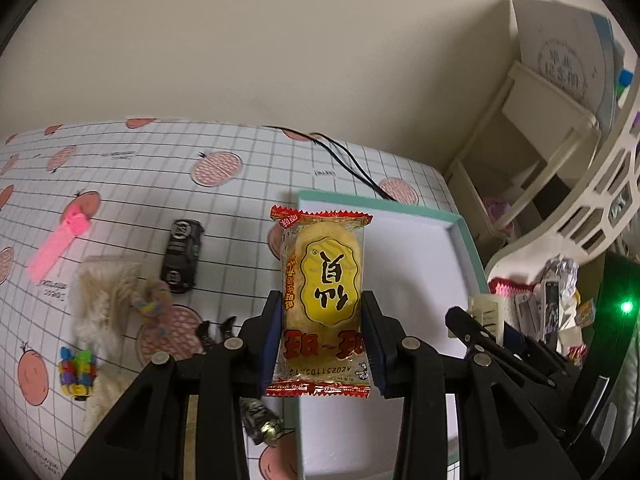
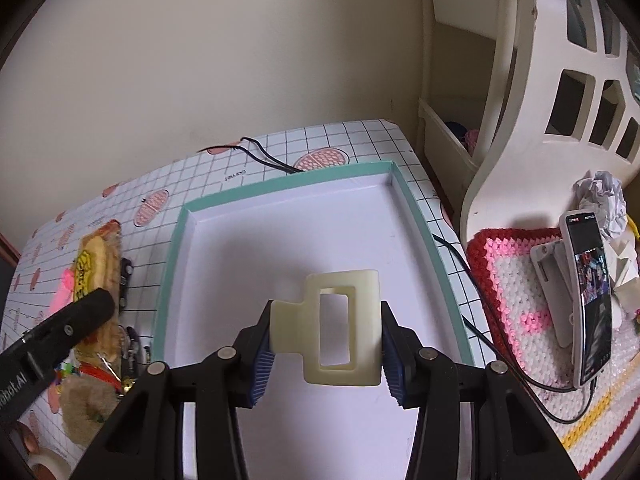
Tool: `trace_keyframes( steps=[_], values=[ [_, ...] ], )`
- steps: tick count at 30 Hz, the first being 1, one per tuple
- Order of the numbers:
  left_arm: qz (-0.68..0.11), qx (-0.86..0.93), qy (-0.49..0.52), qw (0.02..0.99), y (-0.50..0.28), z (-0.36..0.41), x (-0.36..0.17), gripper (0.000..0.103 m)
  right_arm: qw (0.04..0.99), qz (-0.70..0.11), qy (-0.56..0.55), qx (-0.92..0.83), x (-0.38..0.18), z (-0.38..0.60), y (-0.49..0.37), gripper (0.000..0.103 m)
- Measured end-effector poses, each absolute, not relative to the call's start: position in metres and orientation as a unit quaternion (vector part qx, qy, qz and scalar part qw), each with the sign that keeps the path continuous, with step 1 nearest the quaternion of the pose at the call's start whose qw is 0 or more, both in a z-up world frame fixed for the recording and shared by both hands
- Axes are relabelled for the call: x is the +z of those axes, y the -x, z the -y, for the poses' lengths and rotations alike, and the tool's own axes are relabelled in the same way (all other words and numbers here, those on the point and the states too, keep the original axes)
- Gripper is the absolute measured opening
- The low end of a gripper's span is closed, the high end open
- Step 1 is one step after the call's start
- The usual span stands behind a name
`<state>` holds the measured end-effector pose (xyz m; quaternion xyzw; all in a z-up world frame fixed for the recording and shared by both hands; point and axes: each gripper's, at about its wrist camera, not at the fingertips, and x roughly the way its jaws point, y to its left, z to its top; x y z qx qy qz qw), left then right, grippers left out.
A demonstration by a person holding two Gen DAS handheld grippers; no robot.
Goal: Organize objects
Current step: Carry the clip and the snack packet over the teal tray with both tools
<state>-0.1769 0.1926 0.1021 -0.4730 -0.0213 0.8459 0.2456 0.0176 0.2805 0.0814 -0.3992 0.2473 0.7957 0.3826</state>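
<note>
Both views are dimly and softly lit, with a warm cast on the wall (image 1: pixel 240 40) and black vignette at the corners. The fisheye bends the table's (image 1: pixel 120 184) far edge and the grid lines bow toward the frame edges. The tray (image 2: pixel 280 240) floor carries soft shadows, a green LED (image 1: pixel 626 307) flares near the right edge, and the fluffy item (image 1: pixel 104 296) at the table's left looks smeared.

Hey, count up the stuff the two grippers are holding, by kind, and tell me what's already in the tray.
Snack packets: 1, the yellow snack packet in the left gripper
Hair clips: 1, the cream hair clip in the right gripper
Things in the teal-rimmed tray: 0
Total held: 2
</note>
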Motion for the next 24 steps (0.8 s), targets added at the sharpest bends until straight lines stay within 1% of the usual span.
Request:
trace_keyframes(
  steps=[9,24],
  values=[
    [0.018,0.823,0.505,0.260,0.178,-0.212,0.075,0.040,0.387,-0.258,0.412,0.784,0.056,-0.292,-0.031,0.049],
    [-0.003,0.807,0.526,0.268,0.175,-0.225,0.051,0.040,0.388,-0.259,0.420,0.778,0.045,-0.292,-0.027,0.049]
  ],
)
